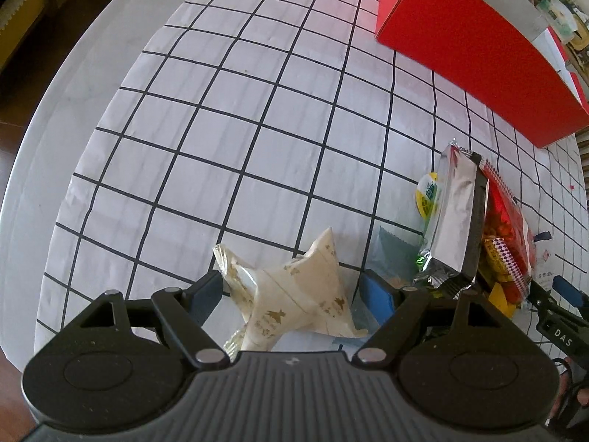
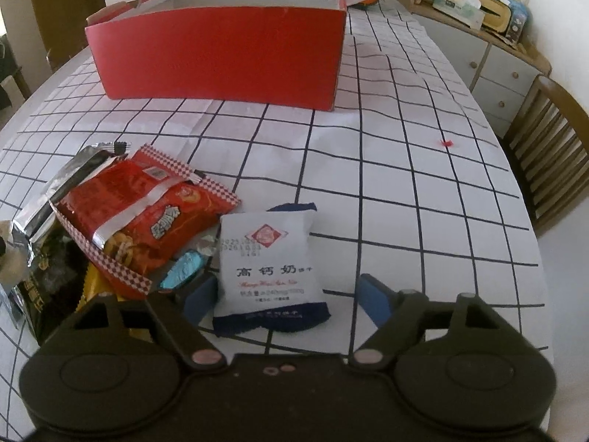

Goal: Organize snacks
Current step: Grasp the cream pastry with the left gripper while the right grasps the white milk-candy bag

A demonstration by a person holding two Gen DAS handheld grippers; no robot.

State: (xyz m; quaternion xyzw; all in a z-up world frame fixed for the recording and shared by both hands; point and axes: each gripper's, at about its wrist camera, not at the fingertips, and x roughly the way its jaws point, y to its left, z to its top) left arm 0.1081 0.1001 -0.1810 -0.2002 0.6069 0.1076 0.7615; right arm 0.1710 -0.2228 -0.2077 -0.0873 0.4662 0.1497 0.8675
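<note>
Snacks [image 2: 147, 217] heaped at nine o'clock of white packet [image 2: 270, 261], red box [image 2: 221, 51] waiting at twelve; both claws, left [image 1: 292, 294] and right [image 2: 283, 296], wide, straddling packets for pickup.

Dining room with a grid-cloth table

A white cloth [image 2: 423, 169] with a dark grid covers a pale oval table [image 1: 92, 59], its bare rim showing past the cloth's edge. A wooden slat-back chair [image 2: 548, 147] stands at the table's right side. Behind it a white sideboard [image 2: 493, 70] with round knobs and a wooden top, cluttered with small items, runs along a pale wall [image 2: 552, 11]. Dark wood floor [image 1: 14, 84] shows beyond the table. Soft daylight falls evenly.
</note>
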